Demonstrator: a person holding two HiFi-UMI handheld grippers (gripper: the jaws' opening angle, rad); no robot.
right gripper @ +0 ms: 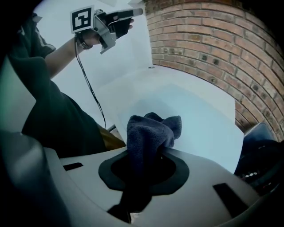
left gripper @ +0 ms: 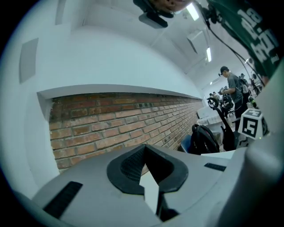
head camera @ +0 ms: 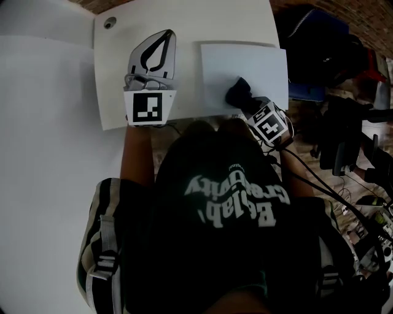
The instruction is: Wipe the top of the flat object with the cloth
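White flat board (head camera: 261, 61) lies on the table (head camera: 116, 92). Dark cloth (head camera: 238, 91) is bunched near the board's near edge, clamped in the right gripper (head camera: 247, 103). Left gripper (head camera: 164, 35) hangs left of the board, above the table, jaws pressed together, nothing between.

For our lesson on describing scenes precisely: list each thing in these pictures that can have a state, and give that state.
left gripper: shut, nothing between its jaws, held up off the table.
right gripper: shut on the cloth.
cloth: bunched up, held over the near part of the flat board; contact cannot be told.
flat board: lying flat on the table.
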